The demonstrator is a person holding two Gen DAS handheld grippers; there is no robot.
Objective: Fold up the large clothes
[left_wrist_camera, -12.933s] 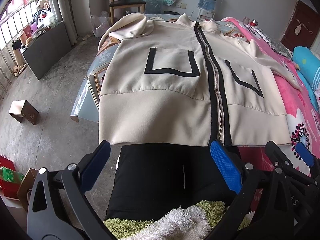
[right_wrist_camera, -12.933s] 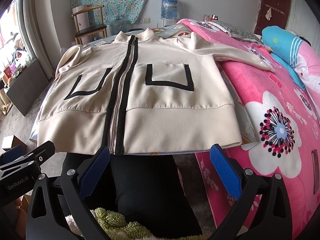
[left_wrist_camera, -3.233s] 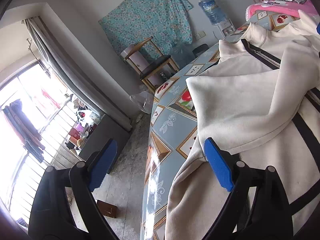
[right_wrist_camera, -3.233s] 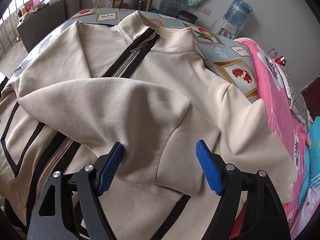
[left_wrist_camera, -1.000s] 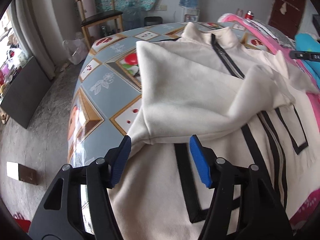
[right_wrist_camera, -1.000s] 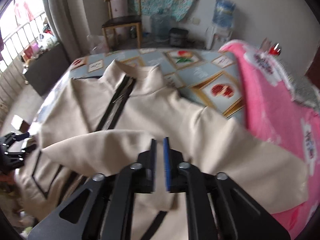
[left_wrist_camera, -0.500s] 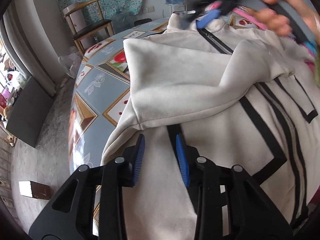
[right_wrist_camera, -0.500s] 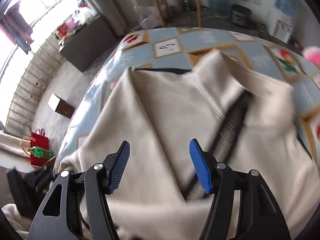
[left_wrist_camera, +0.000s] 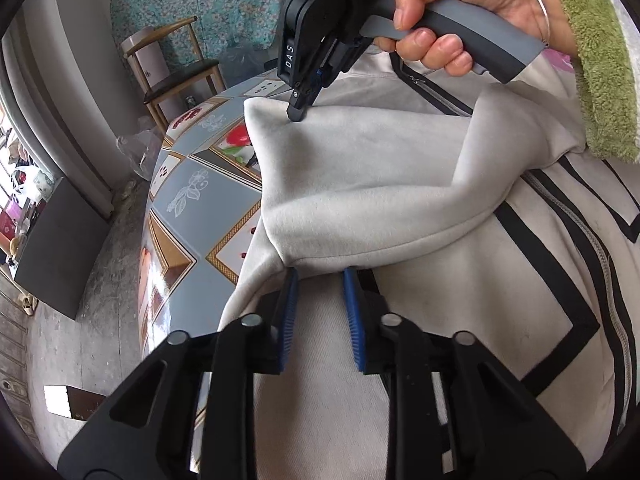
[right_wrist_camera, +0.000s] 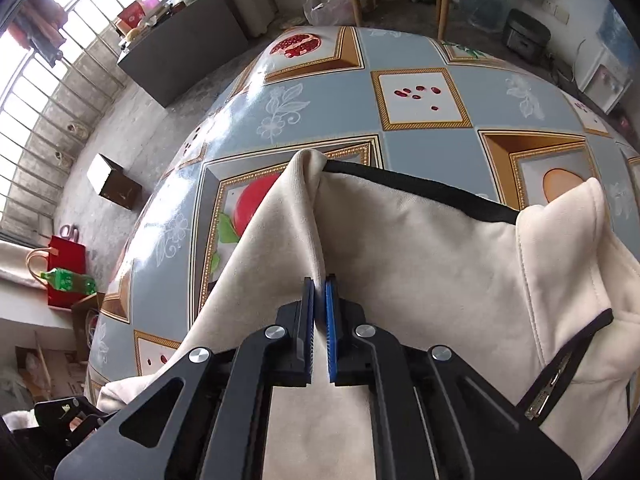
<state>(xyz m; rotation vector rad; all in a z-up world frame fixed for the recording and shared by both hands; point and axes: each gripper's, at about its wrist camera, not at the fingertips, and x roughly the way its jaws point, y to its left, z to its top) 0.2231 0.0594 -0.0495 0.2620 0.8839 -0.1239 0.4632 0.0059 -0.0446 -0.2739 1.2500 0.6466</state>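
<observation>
A cream jacket [left_wrist_camera: 460,320] with black trim and a front zip lies on the tiled table [left_wrist_camera: 188,200], one sleeve [left_wrist_camera: 380,184] folded across its front. My left gripper [left_wrist_camera: 319,276] sits at the near edge of that folded sleeve. Its jaws are closing, with jacket cloth between the blue pads [left_wrist_camera: 289,312] and a gap still showing. My right gripper [right_wrist_camera: 320,284] is shut on a raised ridge of the jacket [right_wrist_camera: 420,264] at the shoulder. It also shows in the left wrist view, the right gripper [left_wrist_camera: 298,114] in a hand [left_wrist_camera: 436,12], nipping the jacket's far corner.
The table [right_wrist_camera: 360,92] has a glossy blue cloth with fruit pictures. A wooden chair [left_wrist_camera: 172,64] stands beyond it, a dark cabinet [right_wrist_camera: 180,48] by the window. On the floor lie a small box [right_wrist_camera: 114,180] and a red bag [right_wrist_camera: 66,272].
My right gripper swung left across the jacket, dropped to its shoulder corner and shut on the cloth. The left gripper's jaws narrowed around the sleeve edge while it stayed in place.
</observation>
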